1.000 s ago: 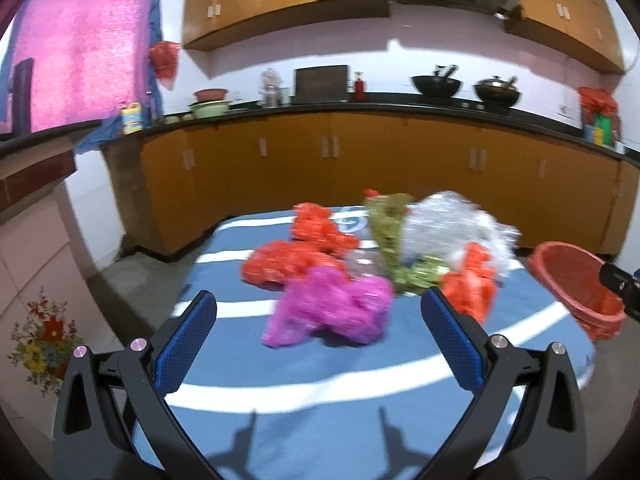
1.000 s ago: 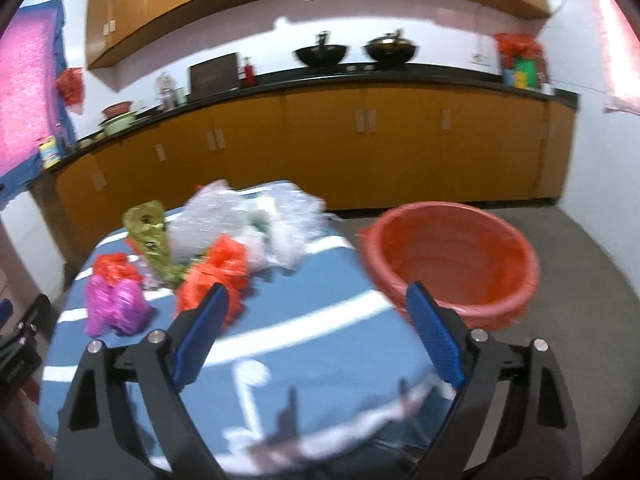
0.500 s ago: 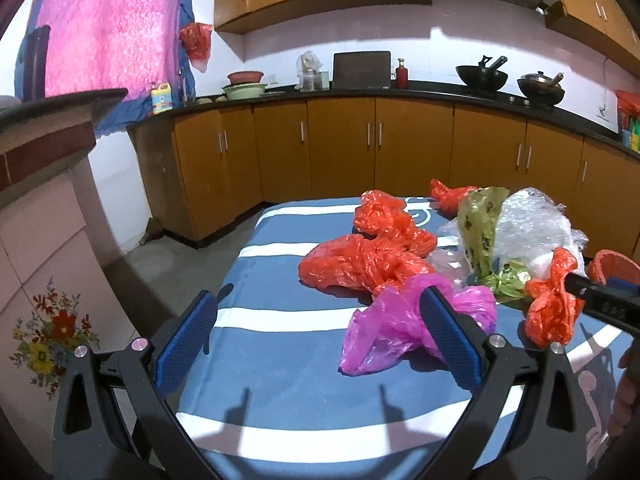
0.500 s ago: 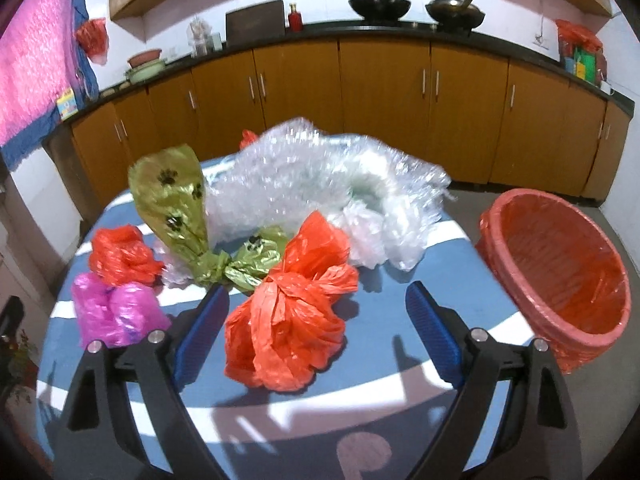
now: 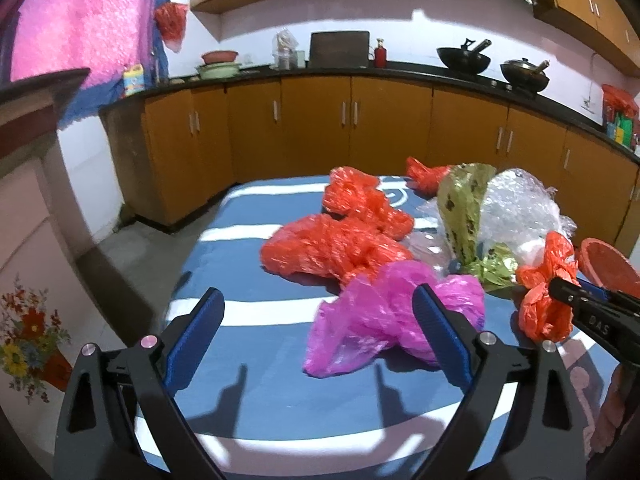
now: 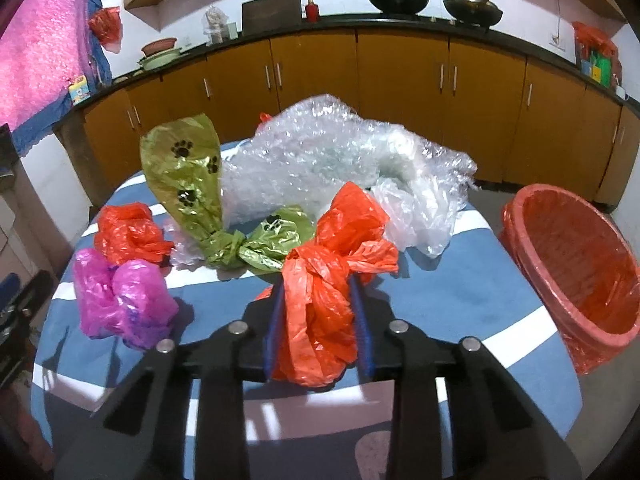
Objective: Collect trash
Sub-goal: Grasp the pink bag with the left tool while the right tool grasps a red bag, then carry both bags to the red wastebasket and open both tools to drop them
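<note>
Right tool [image 6: 318, 312]: we see its jaws, which have just been closing, clamped on the orange knotted bag [image 6: 324, 280], blue pads pressing both sides.
Orange knotted bag: on the striped desk [image 6: 460, 280], at 6 o'clock from the bubble wrap [image 6: 320, 160].
Left tool [image 5: 316, 336]: we find its jaws wide apart, having just narrowed slightly; its right finger [image 5: 436, 332] overlaps the magenta bag [image 5: 384, 312] in view, and whether they touch we cannot tell.
Magenta bag: on the desk, at 6 o'clock from the big orange bag [image 5: 332, 244].
Green paw-print bag [image 6: 192, 184]: at 9 o'clock from the bubble wrap.
Red basket [image 6: 568, 264]: at 3 o'clock beside the desk.
</note>
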`<action>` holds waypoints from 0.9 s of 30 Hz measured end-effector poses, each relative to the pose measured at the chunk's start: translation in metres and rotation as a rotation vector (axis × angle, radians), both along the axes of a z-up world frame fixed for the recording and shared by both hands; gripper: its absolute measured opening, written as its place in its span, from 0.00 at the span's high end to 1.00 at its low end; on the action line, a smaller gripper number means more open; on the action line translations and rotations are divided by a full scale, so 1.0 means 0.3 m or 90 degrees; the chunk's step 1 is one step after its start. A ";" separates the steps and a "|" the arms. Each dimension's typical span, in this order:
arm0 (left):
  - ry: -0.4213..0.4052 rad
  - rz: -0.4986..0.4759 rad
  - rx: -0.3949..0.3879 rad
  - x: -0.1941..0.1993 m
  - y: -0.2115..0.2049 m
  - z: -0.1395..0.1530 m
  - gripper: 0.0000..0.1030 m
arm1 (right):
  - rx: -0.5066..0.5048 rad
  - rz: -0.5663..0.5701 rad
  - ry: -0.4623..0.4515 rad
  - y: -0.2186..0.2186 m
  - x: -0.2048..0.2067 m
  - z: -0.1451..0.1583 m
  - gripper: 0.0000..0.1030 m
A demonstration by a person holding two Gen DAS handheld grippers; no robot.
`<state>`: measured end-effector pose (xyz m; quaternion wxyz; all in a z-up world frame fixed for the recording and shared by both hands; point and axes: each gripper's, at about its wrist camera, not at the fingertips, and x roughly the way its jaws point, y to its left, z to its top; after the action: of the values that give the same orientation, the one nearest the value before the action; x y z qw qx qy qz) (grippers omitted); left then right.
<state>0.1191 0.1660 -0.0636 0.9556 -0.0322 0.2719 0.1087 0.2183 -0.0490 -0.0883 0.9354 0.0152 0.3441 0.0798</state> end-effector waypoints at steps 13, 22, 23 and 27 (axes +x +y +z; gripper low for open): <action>0.066 -0.040 -0.008 0.120 -0.111 -0.045 0.21 | 0.019 -0.027 -0.029 -0.112 -0.076 0.062 0.72; 0.091 -0.057 -0.047 0.146 -0.109 -0.082 0.77 | 0.019 -0.040 -0.022 -0.150 -0.090 0.053 0.72; 0.091 -0.059 -0.046 0.143 -0.111 -0.079 0.80 | 0.020 -0.040 -0.022 -0.153 -0.093 0.053 0.72; 0.082 -0.067 -0.054 0.112 -0.106 -0.054 0.86 | 0.026 -0.039 -0.030 -0.167 -0.107 0.069 0.72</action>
<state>0.1528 0.1342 -0.0797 0.9382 -0.0508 0.3388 0.0485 0.1862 -0.0992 -0.0676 0.9449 0.0426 0.3194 0.0583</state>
